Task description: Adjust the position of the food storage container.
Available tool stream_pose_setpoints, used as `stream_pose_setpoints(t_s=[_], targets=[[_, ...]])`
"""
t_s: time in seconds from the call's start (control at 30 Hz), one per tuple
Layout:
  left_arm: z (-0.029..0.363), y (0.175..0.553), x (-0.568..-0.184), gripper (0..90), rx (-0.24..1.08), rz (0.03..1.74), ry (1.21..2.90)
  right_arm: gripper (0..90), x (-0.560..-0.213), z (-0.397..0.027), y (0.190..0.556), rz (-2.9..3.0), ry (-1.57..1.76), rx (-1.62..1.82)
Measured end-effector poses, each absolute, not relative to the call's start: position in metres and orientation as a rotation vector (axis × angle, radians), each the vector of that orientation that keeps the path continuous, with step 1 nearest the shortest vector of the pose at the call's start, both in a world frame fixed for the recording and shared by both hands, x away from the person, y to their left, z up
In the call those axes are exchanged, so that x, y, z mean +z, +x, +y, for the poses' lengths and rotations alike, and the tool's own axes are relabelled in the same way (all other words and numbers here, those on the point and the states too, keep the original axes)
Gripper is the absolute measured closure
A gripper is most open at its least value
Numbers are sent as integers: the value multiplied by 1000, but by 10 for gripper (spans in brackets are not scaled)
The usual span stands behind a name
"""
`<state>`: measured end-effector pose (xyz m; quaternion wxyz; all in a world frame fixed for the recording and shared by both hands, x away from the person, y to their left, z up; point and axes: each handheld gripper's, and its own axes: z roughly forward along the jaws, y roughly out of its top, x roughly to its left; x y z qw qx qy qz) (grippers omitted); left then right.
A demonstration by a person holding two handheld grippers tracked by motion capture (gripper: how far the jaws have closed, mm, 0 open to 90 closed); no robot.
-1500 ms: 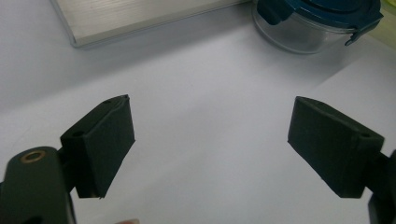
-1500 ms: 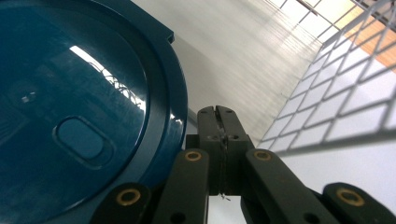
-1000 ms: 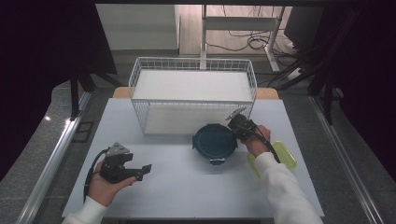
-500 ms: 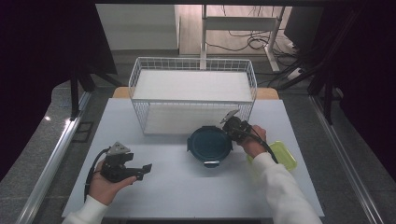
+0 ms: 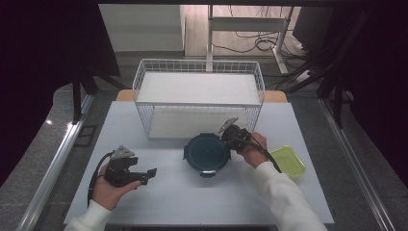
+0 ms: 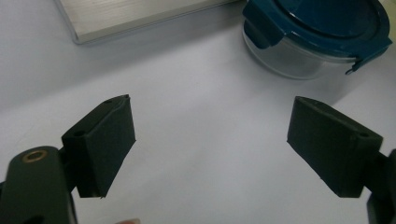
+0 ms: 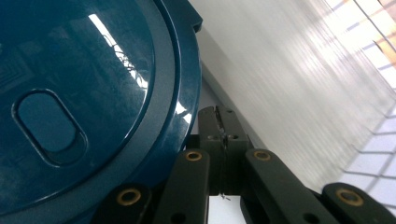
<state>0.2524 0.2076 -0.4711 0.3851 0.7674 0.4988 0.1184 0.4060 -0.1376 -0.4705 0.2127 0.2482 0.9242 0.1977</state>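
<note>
1. Teal plastic, glossy and round: that lid sits clipped on a clear round container (image 5: 208, 153) standing near the middle of the white surface (image 5: 192, 197), just in front of the wire basket (image 5: 199, 98). I take this container for the thing being worked, since my right gripper is on it.

2. My right gripper (image 5: 233, 134) presses against the container's right rim. In the right gripper view its jaws are clenched flat together, nothing between them, and their tip lies right beside the lid's edge (image 7: 182, 93). With the jaws closed like that, I judge I am using them as a blunt pusher to slide the container, or to work at a latch, not to lift it.

3. My left gripper (image 5: 144, 175) rests low on the surface, well apart from the container, jaws released and spread wide. In the left gripper view the container (image 6: 317, 37) sits ahead beyond the gap, one side latch (image 6: 256, 35) folded down. I judge this hand is parked ready to steady or receive.

4. A yellow-green tray (image 5: 288, 161) lies at the right edge of the surface, just beside my right forearm, out of the way.

5. The basket stands open-topped behind; it looks a likely destination, though I cannot be sure.
</note>
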Motion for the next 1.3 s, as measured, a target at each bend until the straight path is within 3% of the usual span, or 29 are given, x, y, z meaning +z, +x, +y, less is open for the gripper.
stream_pose_setpoints(t_s=[0.83,1.13,1.3], targets=[[209,256,-473,153,293,1272,1954,891,-474,-101,379,2599,632,623],[212,255,-472,152,296,1278,1941,889,-472,-103,380,2579,690,668],[217,254,-472,153,301,1290,1925,888,-453,-120,376,2493,872,854]])
